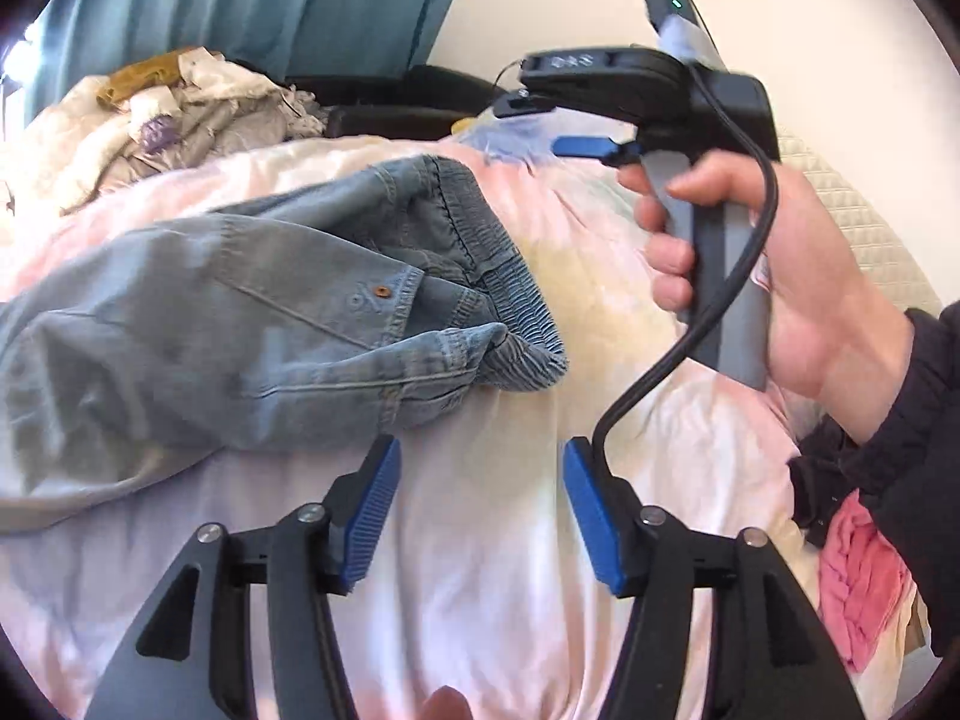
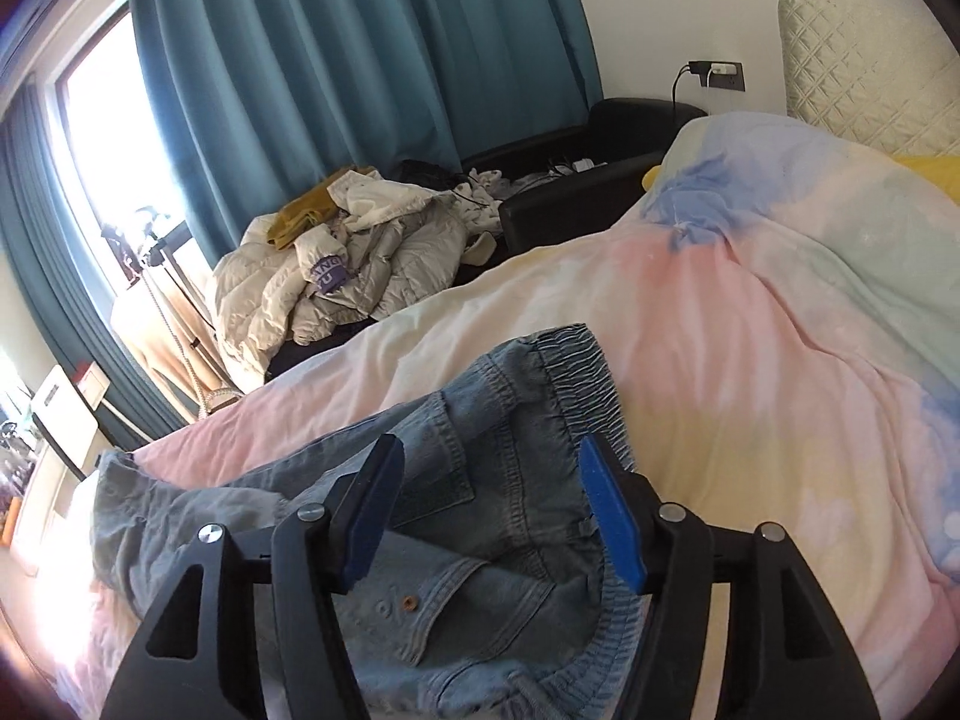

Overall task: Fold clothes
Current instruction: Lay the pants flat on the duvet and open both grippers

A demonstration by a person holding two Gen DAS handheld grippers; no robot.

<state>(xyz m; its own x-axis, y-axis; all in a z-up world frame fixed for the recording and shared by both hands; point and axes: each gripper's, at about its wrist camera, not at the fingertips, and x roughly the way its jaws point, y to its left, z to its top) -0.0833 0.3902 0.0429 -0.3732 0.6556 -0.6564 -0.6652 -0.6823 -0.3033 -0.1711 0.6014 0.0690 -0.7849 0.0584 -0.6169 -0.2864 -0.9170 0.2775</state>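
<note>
A pair of light blue jeans (image 1: 240, 312) with an elastic waistband lies crumpled on the pastel duvet (image 1: 480, 540). My left gripper (image 1: 480, 468) is open and empty, just in front of the jeans' waistband corner, above the duvet. My right gripper (image 2: 489, 474) is open and empty, hovering over the jeans (image 2: 468, 510) near the waistband and pocket. The right gripper also shows in the left wrist view (image 1: 570, 147), held up in a hand at the right.
A heap of cream jackets and clothes (image 2: 336, 276) lies beyond the bed's far edge. Teal curtains (image 2: 336, 60) and a black chair (image 2: 600, 180) stand behind. A quilted pillow (image 2: 864, 78) is at the head. A pink garment (image 1: 858, 588) lies at right.
</note>
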